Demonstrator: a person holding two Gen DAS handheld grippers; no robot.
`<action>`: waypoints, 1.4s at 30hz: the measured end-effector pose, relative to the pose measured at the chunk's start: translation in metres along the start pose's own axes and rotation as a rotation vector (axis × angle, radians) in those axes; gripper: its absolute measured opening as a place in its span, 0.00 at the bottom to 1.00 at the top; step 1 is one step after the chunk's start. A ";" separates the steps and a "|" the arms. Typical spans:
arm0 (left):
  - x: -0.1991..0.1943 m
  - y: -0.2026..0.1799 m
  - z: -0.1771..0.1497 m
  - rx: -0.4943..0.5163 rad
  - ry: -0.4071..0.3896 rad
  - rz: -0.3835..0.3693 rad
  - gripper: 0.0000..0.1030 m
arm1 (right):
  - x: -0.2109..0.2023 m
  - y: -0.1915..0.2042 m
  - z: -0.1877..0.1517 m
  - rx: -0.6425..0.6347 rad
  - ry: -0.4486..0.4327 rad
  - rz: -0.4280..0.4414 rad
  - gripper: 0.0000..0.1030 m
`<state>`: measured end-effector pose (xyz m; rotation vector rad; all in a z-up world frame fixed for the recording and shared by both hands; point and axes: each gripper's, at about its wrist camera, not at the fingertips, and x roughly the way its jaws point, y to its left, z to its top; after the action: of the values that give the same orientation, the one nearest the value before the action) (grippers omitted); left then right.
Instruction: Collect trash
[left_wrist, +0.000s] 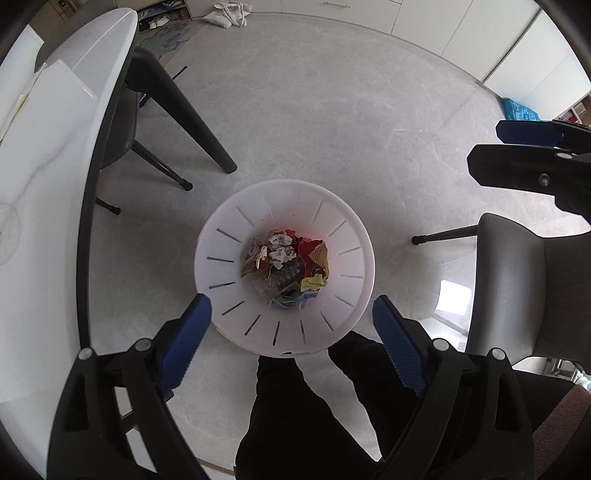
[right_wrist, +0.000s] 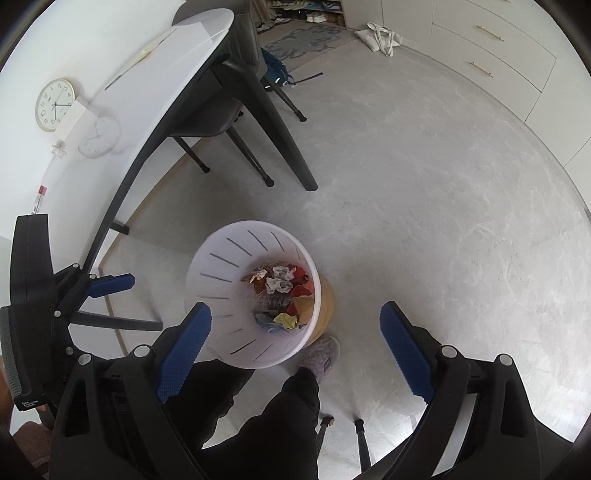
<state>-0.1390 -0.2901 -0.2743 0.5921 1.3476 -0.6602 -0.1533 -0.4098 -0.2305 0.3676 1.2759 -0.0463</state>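
A white slotted trash bin (left_wrist: 221, 236) stands on the grey floor, also in the right wrist view (right_wrist: 218, 266). It holds crumpled trash (left_wrist: 284, 267): white paper, red, yellow and brown wrappers (right_wrist: 282, 297). My left gripper (left_wrist: 291, 325) is open and empty, held high above the bin's near rim. My right gripper (right_wrist: 295, 332) is open and empty, above the bin and floor. The right gripper shows at the right edge of the left wrist view (left_wrist: 517, 147); the left gripper shows at the left of the right wrist view (right_wrist: 110, 284).
A white table (left_wrist: 48, 184) with black legs (left_wrist: 195, 122) stands left, with a dark chair (right_wrist: 218, 110) under it. Another grey chair (left_wrist: 524, 280) is at right. The person's dark trousers (left_wrist: 295, 413) and slipper (right_wrist: 323, 356) are beside the bin. A clock (right_wrist: 55, 105) lies on the table.
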 end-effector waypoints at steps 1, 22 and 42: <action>-0.001 -0.001 0.000 -0.002 -0.002 -0.001 0.83 | 0.000 -0.001 0.000 0.003 -0.001 0.000 0.90; -0.108 0.081 -0.027 -0.414 -0.160 0.156 0.92 | 0.016 0.040 0.021 -0.113 0.027 0.036 0.98; -0.129 0.134 -0.056 -0.429 -0.185 0.077 0.92 | 0.023 0.117 0.019 -0.180 0.060 0.004 0.98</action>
<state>-0.0923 -0.1464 -0.1530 0.2286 1.2362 -0.3377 -0.1011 -0.3018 -0.2193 0.2180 1.3272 0.0833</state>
